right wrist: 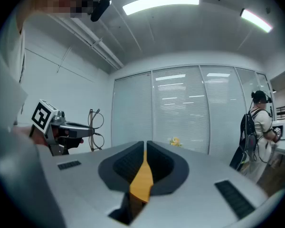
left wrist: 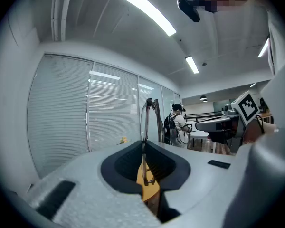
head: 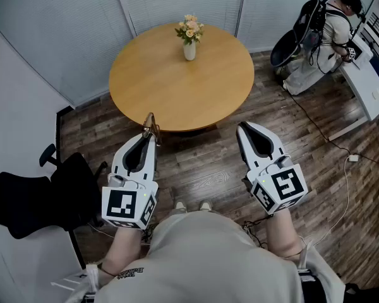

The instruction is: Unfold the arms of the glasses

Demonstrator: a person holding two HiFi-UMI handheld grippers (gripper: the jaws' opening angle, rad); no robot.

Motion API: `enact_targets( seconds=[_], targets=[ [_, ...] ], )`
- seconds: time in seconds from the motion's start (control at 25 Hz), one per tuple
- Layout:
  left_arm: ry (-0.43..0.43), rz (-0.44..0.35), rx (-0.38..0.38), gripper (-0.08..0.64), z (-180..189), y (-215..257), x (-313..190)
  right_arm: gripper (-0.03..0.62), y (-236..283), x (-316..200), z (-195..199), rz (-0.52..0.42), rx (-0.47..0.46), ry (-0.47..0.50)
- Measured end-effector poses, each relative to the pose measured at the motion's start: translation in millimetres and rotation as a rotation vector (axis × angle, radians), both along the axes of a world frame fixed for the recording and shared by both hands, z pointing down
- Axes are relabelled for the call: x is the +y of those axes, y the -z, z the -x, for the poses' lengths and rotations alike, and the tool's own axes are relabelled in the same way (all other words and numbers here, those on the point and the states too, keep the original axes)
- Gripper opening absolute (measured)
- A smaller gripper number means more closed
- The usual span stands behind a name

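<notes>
Office floor, round table with a vase ahead.
Left gripper clamps the glasses; right gripper, alongside, is closed and empty.

Bare floor lies between the left gripper, which pinches the glasses, and the right gripper. A round table blocks 12 o'clock, with a flower vase at its far side. A black chair stands at 8 o'clock, and a person and a white desk at 2.
</notes>
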State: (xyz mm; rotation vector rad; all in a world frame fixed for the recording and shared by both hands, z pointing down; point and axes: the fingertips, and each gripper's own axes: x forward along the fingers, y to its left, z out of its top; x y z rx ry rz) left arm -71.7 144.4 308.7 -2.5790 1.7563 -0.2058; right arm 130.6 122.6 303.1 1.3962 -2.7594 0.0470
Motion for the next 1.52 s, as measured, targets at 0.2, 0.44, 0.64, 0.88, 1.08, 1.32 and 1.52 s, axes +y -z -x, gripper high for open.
enact_targets(
  seconds=[0.2, 0.44, 0.64, 0.88, 1.08, 1.32, 1.52],
  targets=[
    [0.022, -0.012, -0.018, 0.038, -2, 0, 1, 0.041, -4, 0, -4, 0.004, 0.016, -0.003],
    [0.027, 0.009, -0.016, 0.038, -8, -8, 1, 0.041, -6, -2, -14, 0.014, -0.018, -0.022],
    [0.023, 0.011, -0.010, 0.038, -13, -11, 0, 0.041, -7, -5, -26, 0.015, -0.023, -0.052],
    [0.026, 0.018, 0.000, 0.038, -22, -13, -4, 0.041, -12, -6, -35, 0.023, -0.026, -0.043],
    [0.034, 0.018, -0.004, 0.038, -24, -14, -3, 0.041, -12, -6, -40, 0.018, -0.045, -0.041],
    [0.030, 0.024, 0.000, 0.038, -27, -18, -8, 0.041, -14, -12, -38, 0.021, -0.053, -0.021],
    [0.028, 0.022, 0.007, 0.038, -24, -19, -18, 0.041, -12, -22, -31, 0.012, -0.037, -0.009]
  ],
)
